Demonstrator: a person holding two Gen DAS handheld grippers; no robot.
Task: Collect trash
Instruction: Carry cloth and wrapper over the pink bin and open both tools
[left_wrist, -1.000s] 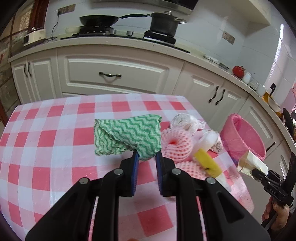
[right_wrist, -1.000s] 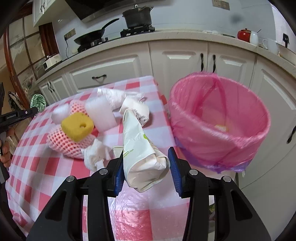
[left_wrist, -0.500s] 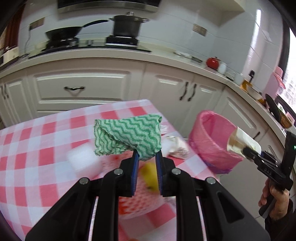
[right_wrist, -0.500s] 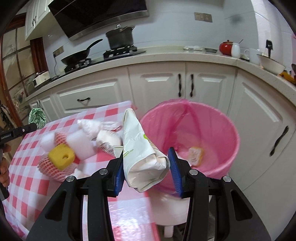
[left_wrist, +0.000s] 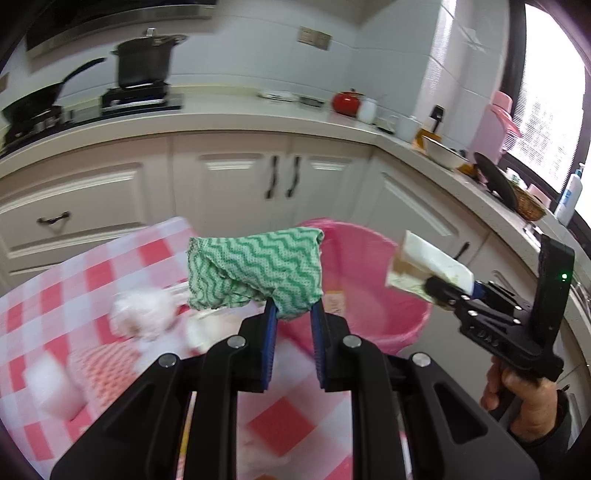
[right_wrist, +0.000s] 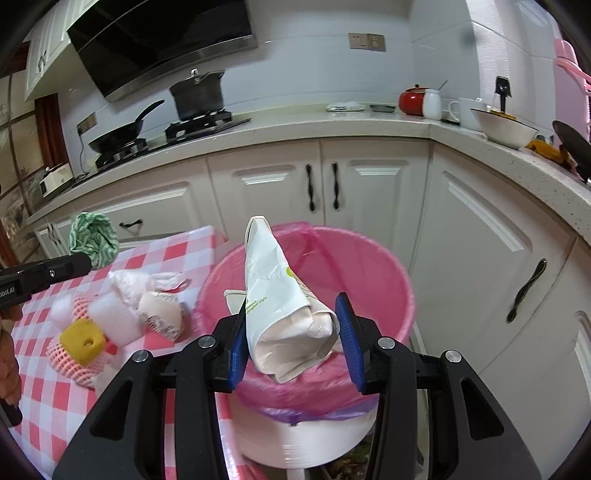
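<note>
Over pink bin (right_wrist: 369, 266), right tongs (right_wrist: 291, 332) clamping paper bag (right_wrist: 280, 295), left tongs (left_wrist: 291, 317) pinching green cloth (left_wrist: 258, 266)

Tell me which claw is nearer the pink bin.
Right. The right claw holds the carton over the bin. The left claw, gripping the cloth, is above the table edge beside it.

A kitchen with white tiled walls (right_wrist: 314, 55) and white panelled cabinets (right_wrist: 266, 192) under a pale speckled countertop (right_wrist: 295, 118) that bends round a corner at three o'clock. A black range hood (right_wrist: 162, 40) hangs at eleven o'clock above a hob (right_wrist: 199, 123). Daylight floods a window (left_wrist: 550, 92) at two o'clock.
</note>
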